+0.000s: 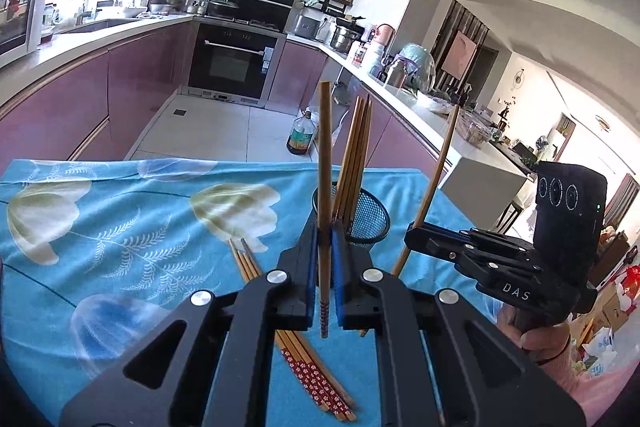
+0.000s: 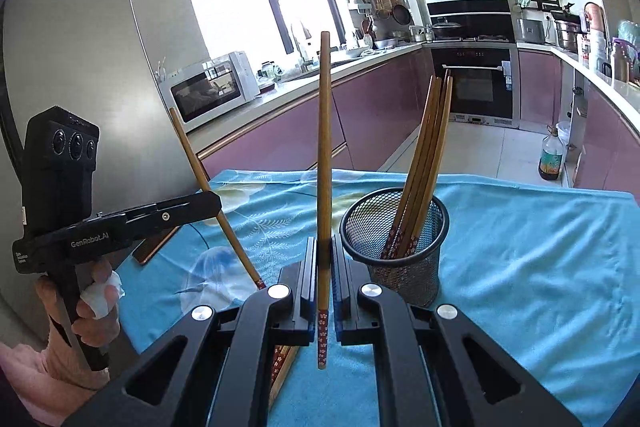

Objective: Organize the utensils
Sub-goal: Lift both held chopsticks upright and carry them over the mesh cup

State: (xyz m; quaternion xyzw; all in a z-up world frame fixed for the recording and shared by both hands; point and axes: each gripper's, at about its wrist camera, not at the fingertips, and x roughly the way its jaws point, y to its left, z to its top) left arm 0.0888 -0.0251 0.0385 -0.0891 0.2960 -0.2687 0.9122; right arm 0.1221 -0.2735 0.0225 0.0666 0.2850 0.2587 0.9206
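Observation:
My left gripper (image 1: 325, 241) is shut on a wooden chopstick (image 1: 325, 163) that stands upright, its patterned red end pointing down. My right gripper (image 2: 324, 255) is shut on another upright chopstick (image 2: 324, 147). Each gripper shows in the other's view: the right one (image 1: 416, 227) with its tilted chopstick (image 1: 436, 171), the left one (image 2: 216, 201) with its chopstick (image 2: 200, 171). A black mesh cup (image 2: 396, 243) (image 1: 366, 217) holds several chopsticks (image 2: 426, 155). Several more chopsticks (image 1: 308, 359) lie on the blue cloth (image 1: 120, 227) under my left gripper.
The table is covered by a blue floral cloth (image 2: 540, 247); its far edge drops to the kitchen floor. An oil bottle (image 1: 300, 137) stands on the floor. Purple cabinets and an oven (image 2: 476, 87) lie beyond. A fridge (image 2: 100, 47) is at the left.

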